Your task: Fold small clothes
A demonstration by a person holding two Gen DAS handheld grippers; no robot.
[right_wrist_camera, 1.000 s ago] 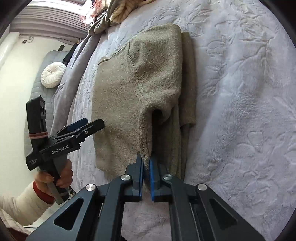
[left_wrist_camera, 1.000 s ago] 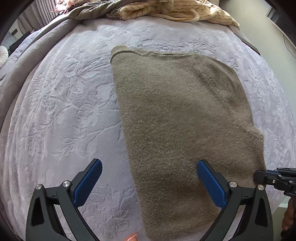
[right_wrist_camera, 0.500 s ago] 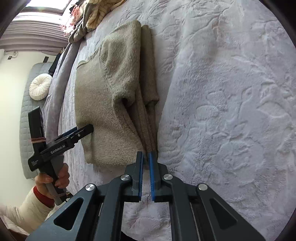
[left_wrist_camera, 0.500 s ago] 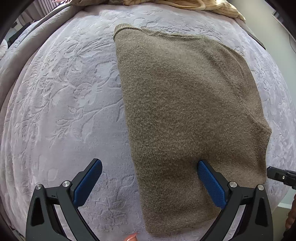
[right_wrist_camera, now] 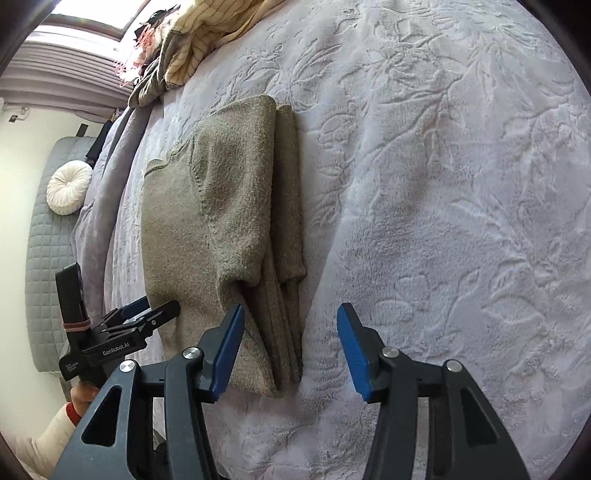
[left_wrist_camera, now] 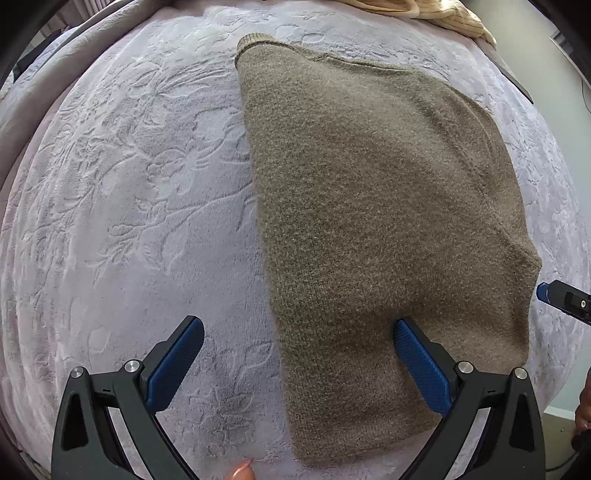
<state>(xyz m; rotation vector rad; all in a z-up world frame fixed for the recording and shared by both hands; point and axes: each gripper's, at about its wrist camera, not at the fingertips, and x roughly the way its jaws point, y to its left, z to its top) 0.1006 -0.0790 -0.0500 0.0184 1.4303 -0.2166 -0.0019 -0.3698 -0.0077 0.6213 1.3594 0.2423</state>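
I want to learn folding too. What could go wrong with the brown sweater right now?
1. The right gripper is opening beside the sweater; its near finger sits over the folded edge and might snag the fuzzy knit, pulling the fold loose.
2. The tucked sleeve layers stack unevenly, so the next fold may come out lumpy.
3. The left gripper hangs open over the hem; it might pinch the plush bedspread along with the knit.

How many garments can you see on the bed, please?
At least 3: the folded brown sweater at the near edge, and a striped cream garment and an olive one heaped at the far end. That heap may hide more.
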